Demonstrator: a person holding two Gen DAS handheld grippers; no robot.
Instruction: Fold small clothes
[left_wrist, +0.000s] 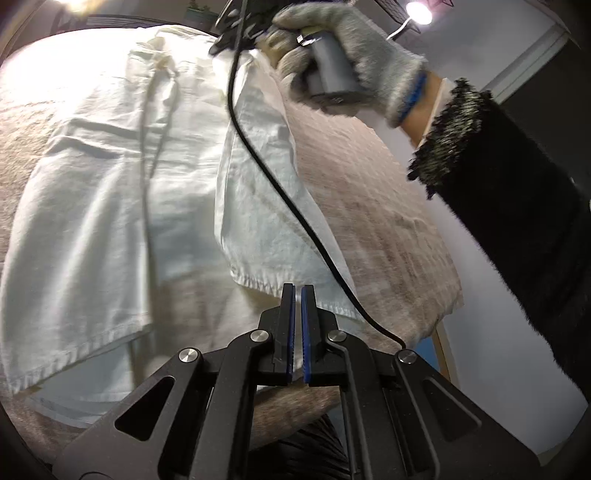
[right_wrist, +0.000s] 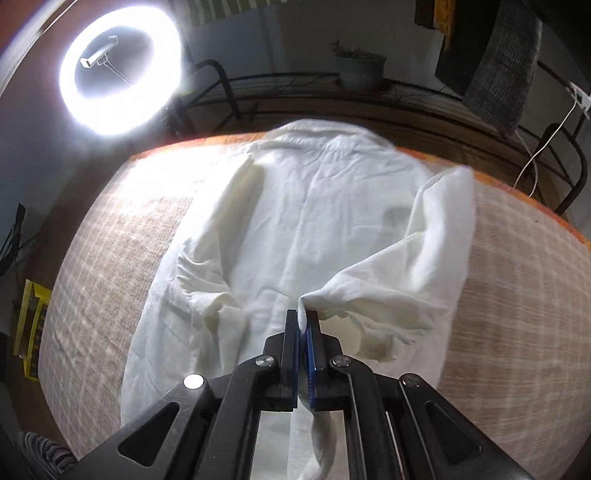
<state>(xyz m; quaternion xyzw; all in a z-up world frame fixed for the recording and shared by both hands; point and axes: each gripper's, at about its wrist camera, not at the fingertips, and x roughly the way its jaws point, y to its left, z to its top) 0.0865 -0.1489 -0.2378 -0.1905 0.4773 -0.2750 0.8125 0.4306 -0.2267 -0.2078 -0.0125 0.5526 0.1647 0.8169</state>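
On the tabletop (right_wrist: 517, 295) lies the white shirt (right_wrist: 314, 206), collar at twelve o'clock. My right hand-held gripper (right_wrist: 303, 321) clamps its sleeve (right_wrist: 406, 266) to fold it across. My left hand-held gripper (left_wrist: 297, 295) sits closed at the hem, apparently pinching nothing.

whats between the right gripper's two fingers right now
A bunched fold of the white shirt, apparently its sleeve, is pinched between the right gripper pads and trails below them. The right wrist view shows this.

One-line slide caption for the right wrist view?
Right gripper shut on white shirt sleeve over checked cloth.
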